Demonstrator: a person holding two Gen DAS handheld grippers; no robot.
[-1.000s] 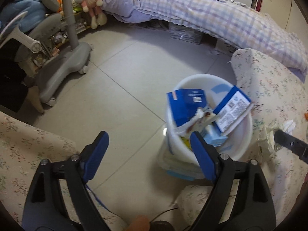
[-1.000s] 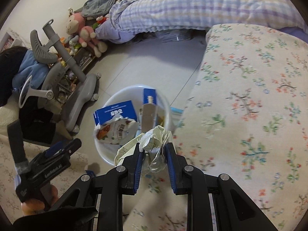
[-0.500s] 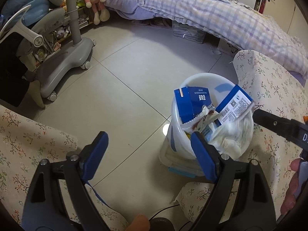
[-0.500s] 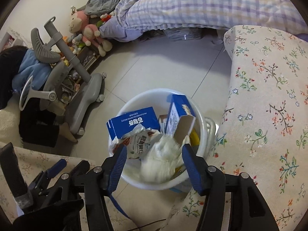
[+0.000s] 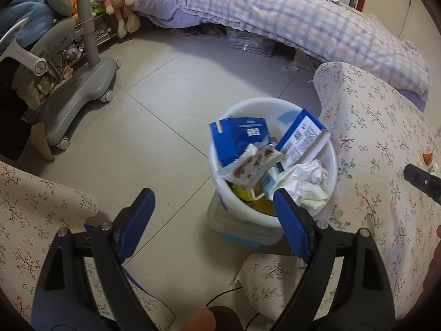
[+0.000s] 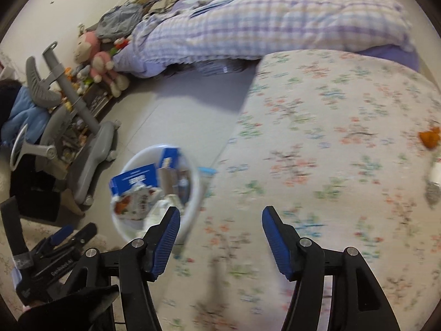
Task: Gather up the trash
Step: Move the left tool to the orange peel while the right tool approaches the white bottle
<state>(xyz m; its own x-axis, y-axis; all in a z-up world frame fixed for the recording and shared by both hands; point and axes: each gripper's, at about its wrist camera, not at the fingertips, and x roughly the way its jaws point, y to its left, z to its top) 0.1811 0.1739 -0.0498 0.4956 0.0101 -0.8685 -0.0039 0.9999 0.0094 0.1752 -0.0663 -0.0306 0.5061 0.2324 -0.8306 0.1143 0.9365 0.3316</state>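
Observation:
A white bin (image 5: 275, 110) stands on the tiled floor beside a floral-covered surface (image 5: 386, 143). It holds blue cartons (image 5: 237, 135), a snack wrapper (image 5: 250, 165) and a crumpled white paper (image 5: 306, 184). My left gripper (image 5: 212, 209) is open and empty, low in front of the bin. My right gripper (image 6: 220, 226) is open and empty above the floral cover (image 6: 317, 143), with the bin (image 6: 193, 193) to its left. An orange scrap (image 6: 430, 138) and a whitish piece (image 6: 435, 176) lie on the cover at far right.
A grey wheeled chair base (image 5: 80, 93) stands on the floor at left. A bed with a checked quilt (image 5: 303, 19) runs along the back, with soft toys (image 5: 118, 0) near its end. A flat box (image 5: 245, 234) lies under the bin.
My right gripper opened and dropped the crumpled paper into the bin, then swung right over the floral cover. My left gripper stayed open and hardly moved.

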